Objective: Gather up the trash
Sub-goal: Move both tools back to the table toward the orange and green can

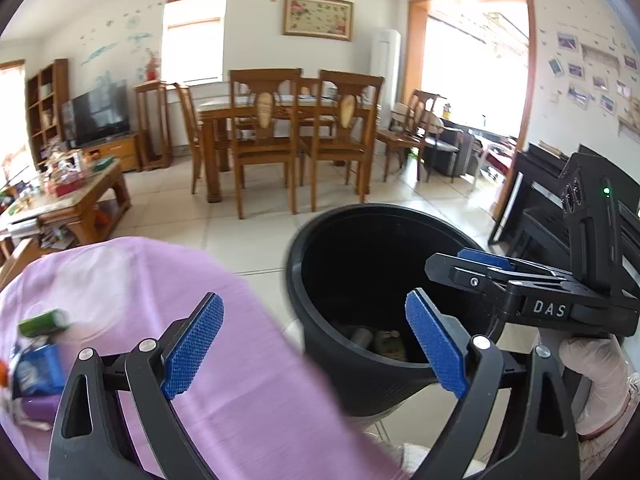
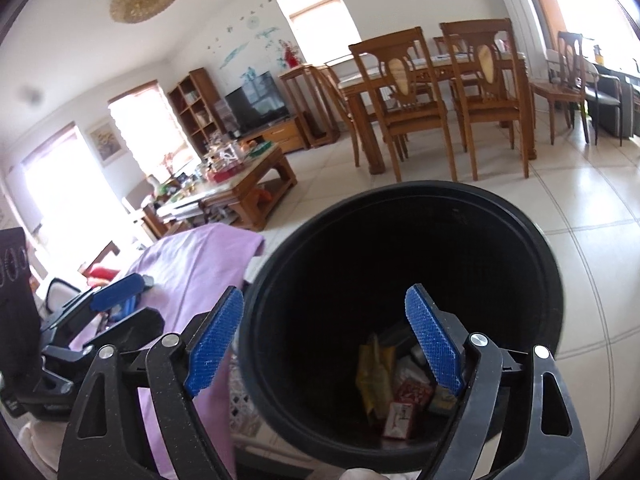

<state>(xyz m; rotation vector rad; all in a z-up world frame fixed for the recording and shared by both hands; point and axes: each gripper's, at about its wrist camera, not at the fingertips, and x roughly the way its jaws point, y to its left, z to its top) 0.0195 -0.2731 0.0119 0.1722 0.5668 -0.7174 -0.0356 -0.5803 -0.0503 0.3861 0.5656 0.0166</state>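
Left gripper (image 1: 314, 346): lower centre of the left wrist view, blue-padded fingers (image 1: 194, 346) spread wide with nothing between them.
Right gripper (image 2: 324, 346): lower centre of the right wrist view, fingers (image 2: 434, 346) spread just as wide and empty; one finger sits over the bin's mouth.
Gloved hand (image 1: 592, 380): lower right of the left view, holding the right gripper's handle.
Round black plastic bin (image 2: 532, 240): centre of both views, just beyond the fingertips. Yellow, red and pale wrappers (image 2: 400, 392) lie at its bottom.
Lilac cloth-covered surface (image 1: 260, 380): lower left of the left view, touching or just beside the bin.
Remaining trash: a green cylindrical can (image 1: 44, 322) and a blue packet (image 1: 40, 368), blurred, at the far left edge of that surface.
Background: wooden dining chairs and table (image 1: 280, 120) across the tiled floor.
Step in hand: judged, a drop into the bin is finished and both grippers are free.
Next move: likely swing left to the can or packet, straddle it with open fingers, then close.
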